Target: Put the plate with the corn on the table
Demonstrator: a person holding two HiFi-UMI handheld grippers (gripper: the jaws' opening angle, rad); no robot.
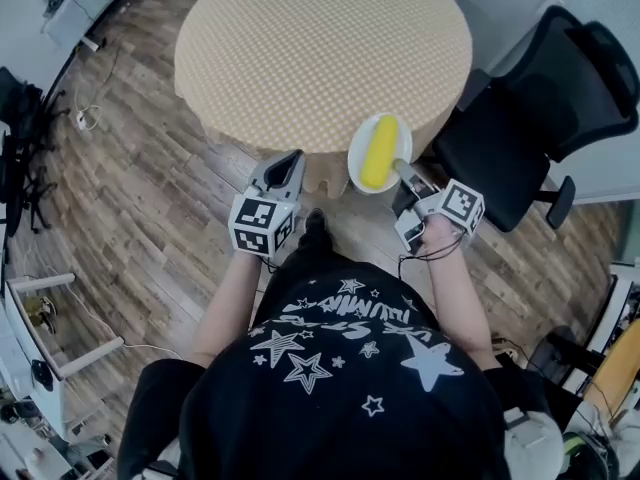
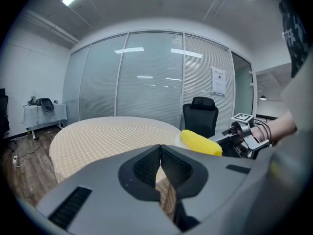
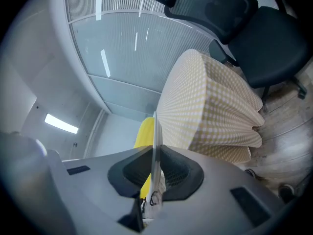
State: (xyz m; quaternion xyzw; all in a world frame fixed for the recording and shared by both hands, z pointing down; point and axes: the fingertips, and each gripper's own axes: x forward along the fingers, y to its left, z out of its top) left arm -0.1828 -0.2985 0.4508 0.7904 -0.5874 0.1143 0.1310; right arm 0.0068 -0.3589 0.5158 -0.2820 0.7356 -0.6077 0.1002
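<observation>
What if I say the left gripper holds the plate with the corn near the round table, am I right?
No. The right gripper holds the plate with the corn near the round table; the left gripper is shut and empty. The head view shows it.

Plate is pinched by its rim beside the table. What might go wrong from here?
The right gripper holds the plate only by its rim, so it may tilt or slip. The corn lies loose on it and might roll off. The plate hangs near the edge of the table; released too early, it could tip off.
</observation>
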